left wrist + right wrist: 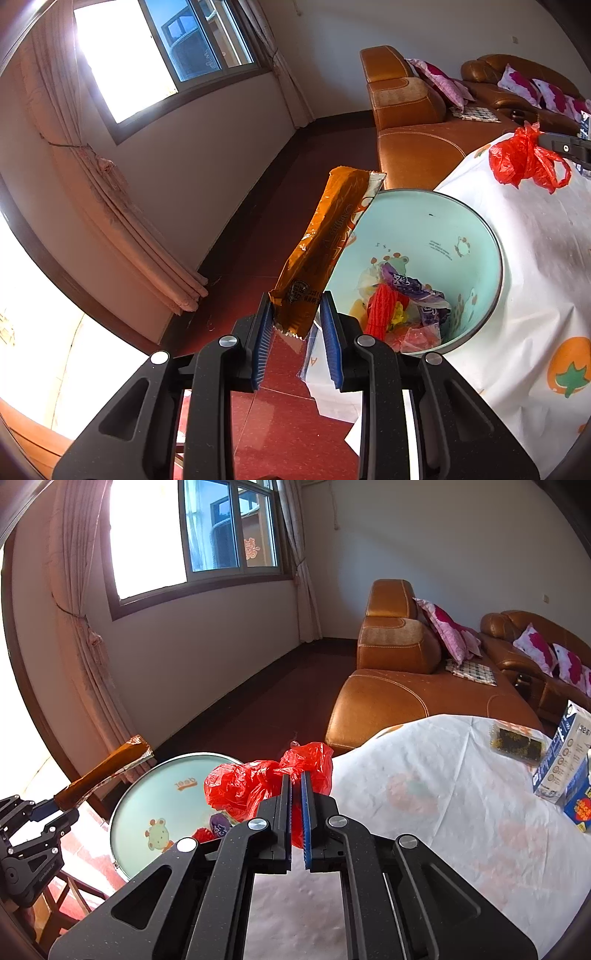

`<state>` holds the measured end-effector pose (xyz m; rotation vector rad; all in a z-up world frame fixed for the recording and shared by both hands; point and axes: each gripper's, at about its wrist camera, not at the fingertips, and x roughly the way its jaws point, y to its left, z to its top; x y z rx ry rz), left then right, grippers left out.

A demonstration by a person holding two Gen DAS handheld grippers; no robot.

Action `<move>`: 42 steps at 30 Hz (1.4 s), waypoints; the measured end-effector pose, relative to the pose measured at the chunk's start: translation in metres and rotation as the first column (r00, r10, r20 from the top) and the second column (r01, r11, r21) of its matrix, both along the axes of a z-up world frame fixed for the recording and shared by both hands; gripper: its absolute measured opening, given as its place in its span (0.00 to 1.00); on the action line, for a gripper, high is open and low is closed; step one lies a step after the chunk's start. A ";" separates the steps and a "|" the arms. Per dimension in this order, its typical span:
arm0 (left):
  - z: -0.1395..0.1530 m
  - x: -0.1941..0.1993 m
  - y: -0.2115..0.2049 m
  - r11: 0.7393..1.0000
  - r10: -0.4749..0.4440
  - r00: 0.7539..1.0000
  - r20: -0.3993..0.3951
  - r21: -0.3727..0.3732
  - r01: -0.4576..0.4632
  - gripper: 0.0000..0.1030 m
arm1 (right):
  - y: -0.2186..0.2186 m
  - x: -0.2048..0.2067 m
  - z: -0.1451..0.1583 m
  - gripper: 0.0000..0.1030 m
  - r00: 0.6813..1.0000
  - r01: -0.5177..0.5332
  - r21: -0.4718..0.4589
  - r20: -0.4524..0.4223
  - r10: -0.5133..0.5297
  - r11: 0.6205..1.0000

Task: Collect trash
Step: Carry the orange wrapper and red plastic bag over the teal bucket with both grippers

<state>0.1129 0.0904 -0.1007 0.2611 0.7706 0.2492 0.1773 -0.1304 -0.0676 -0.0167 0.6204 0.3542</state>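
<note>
Left wrist view: left tongs (297,321) part-open, orange wrapper (325,247) loose btwn pads, over bin (476,236). Right tongs (296,805) clamped on red bag (251,786).

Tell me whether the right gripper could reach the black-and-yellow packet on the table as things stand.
Probably not yet. The right gripper is shut on the red plastic bag, so its jaws are occupied. The black-and-yellow packet lies uncovered on the table, with nothing between them.

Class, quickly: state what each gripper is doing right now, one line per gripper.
Left gripper: fingers parted, the orange wrapper between them, over the bin; grip cannot be told.
Right gripper: shut on the red plastic bag.
</note>
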 end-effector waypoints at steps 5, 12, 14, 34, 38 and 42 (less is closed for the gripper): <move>0.003 0.000 0.002 1.000 0.009 1.000 0.009 0.001 -0.009 0.25 | 0.005 0.000 0.002 0.05 1.000 -0.013 -0.005 0.004 0.013 1.000; 0.006 -0.001 0.007 1.000 0.020 1.000 0.024 0.002 -0.020 0.25 | 0.016 0.002 0.002 0.05 1.000 -0.031 -0.014 0.004 0.031 0.999; 0.007 0.000 0.008 1.000 0.023 0.999 0.028 0.005 -0.023 0.25 | 0.019 0.002 0.002 0.05 0.999 -0.036 -0.016 0.004 0.036 0.999; 0.012 -0.004 0.011 0.996 0.065 0.995 0.073 0.058 -0.069 0.25 | 0.045 0.008 0.004 0.05 0.996 -0.087 -0.042 0.015 0.088 0.995; 0.011 -0.003 0.011 0.996 0.064 0.995 0.072 0.057 -0.068 0.25 | 0.049 0.009 0.004 0.05 0.995 -0.094 -0.050 0.016 0.095 0.994; 0.011 -0.003 0.012 0.996 0.066 0.995 0.074 0.055 -0.070 0.25 | 0.053 0.010 0.004 0.05 0.995 -0.100 -0.059 0.020 0.101 0.993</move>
